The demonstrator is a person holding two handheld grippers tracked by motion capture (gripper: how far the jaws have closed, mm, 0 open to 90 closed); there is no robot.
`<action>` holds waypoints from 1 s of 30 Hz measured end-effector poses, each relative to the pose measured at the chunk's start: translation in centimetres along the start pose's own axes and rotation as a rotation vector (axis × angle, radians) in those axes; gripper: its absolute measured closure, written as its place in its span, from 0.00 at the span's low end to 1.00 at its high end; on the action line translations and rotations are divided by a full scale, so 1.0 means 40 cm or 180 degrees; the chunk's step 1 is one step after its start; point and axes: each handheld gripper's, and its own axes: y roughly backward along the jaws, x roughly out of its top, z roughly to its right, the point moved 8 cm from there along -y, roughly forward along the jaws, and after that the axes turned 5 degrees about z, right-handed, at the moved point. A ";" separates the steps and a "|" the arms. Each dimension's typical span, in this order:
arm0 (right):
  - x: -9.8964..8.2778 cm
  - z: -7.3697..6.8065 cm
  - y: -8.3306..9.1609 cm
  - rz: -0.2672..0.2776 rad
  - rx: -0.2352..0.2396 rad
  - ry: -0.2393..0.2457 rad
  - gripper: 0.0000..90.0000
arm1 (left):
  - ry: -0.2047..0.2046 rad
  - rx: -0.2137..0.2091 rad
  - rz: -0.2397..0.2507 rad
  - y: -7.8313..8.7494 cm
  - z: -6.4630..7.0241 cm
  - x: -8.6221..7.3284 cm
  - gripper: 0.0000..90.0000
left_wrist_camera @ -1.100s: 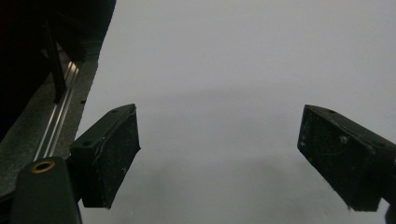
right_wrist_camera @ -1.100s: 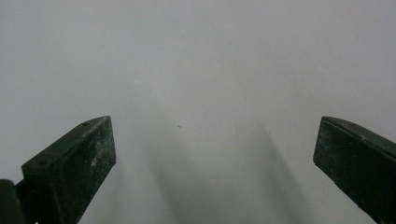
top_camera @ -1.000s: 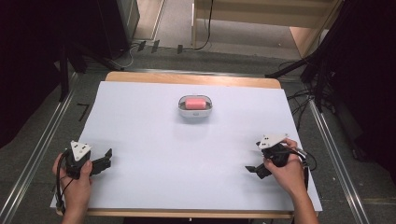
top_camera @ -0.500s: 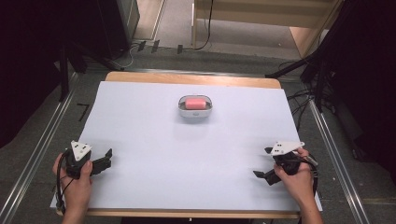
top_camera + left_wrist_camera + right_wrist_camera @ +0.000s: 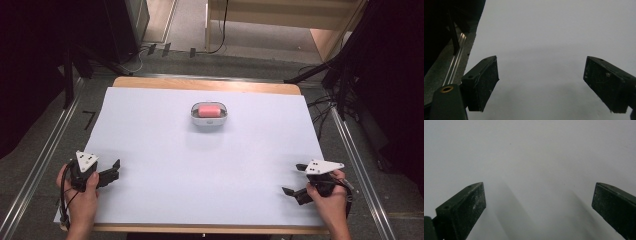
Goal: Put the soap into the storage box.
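A table (image 5: 150, 140) covered by a white sheet is seen from above, with a wooden edge showing at its far side; at the near left corner, a person's left hand (image 5: 82, 192) holds the left gripper (image 5: 114, 171), its two black jaws spread apart and holding nothing, pointing right across the sheet; in the left gripper view those jaws stand wide over bare white surface, with a grey floor strip and metal rail beyond the sheet's edge; near the middle, toward the far side, sits a small clear rounded container (image 5: 209, 113) with a pink block (image 5: 208, 110) inside, well apart from both grippers; at the near right corner, the right hand (image 5: 330, 200) holds the right gripper (image 5: 294, 181), jaws likewise spread and empty, pointing left.
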 end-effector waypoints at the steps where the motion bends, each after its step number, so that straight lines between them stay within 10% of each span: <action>1: 0.000 0.000 0.000 0.0000 0.0000 0.0000 0.00 | 0.0000 0.0000 0.0000 0.000 0.000 0.000 0.15; 30: -0.040 0.044 0.112 0.0841 -0.0056 -0.0538 0.00 | 0.0052 -0.0025 0.0001 0.001 -0.003 0.000 0.15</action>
